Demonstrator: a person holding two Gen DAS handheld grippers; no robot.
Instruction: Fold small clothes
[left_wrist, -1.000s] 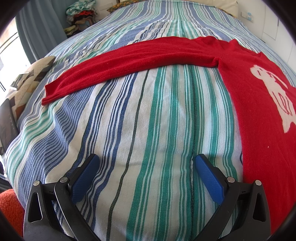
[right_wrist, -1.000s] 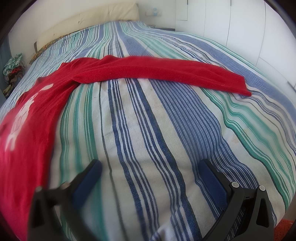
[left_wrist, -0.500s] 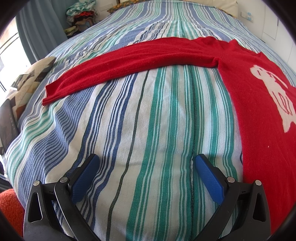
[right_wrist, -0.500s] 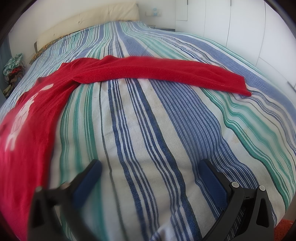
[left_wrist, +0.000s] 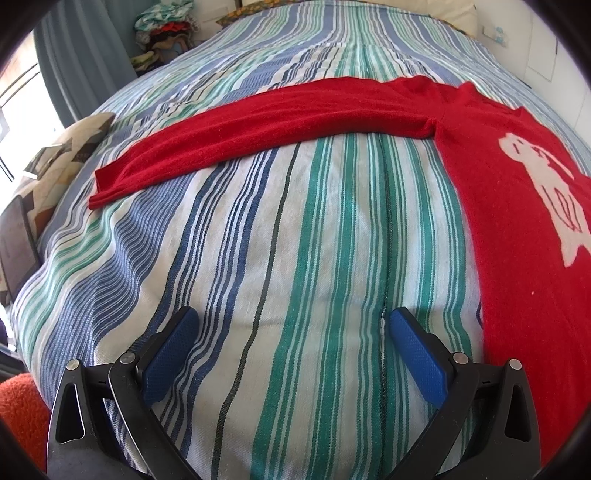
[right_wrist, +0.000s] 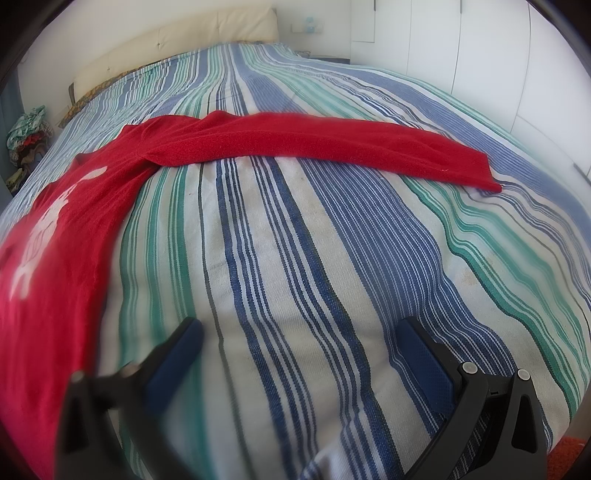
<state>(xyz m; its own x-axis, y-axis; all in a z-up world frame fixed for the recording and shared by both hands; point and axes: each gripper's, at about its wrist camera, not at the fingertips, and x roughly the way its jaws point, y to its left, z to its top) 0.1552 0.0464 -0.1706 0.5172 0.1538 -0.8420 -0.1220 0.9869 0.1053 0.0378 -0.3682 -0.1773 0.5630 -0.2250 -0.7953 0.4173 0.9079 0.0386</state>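
Observation:
A red long-sleeved sweater (left_wrist: 524, 206) with a white animal print lies flat on the striped bedspread (left_wrist: 295, 240). In the left wrist view its body is at the right and one sleeve (left_wrist: 258, 125) stretches left. In the right wrist view the sweater's body (right_wrist: 59, 236) is at the left and the other sleeve (right_wrist: 332, 140) stretches right. My left gripper (left_wrist: 291, 325) is open and empty over bare bedspread, left of the sweater's body. My right gripper (right_wrist: 299, 332) is open and empty over the bedspread (right_wrist: 295, 258), right of the body.
A pile of clothes (left_wrist: 162, 26) sits beyond the bed's far left corner. A patterned cushion (left_wrist: 62, 155) and a dark flat device (left_wrist: 16, 243) lie at the bed's left edge. White wardrobe doors (right_wrist: 480, 55) stand at the right. A padded headboard (right_wrist: 177, 48) is at the far end.

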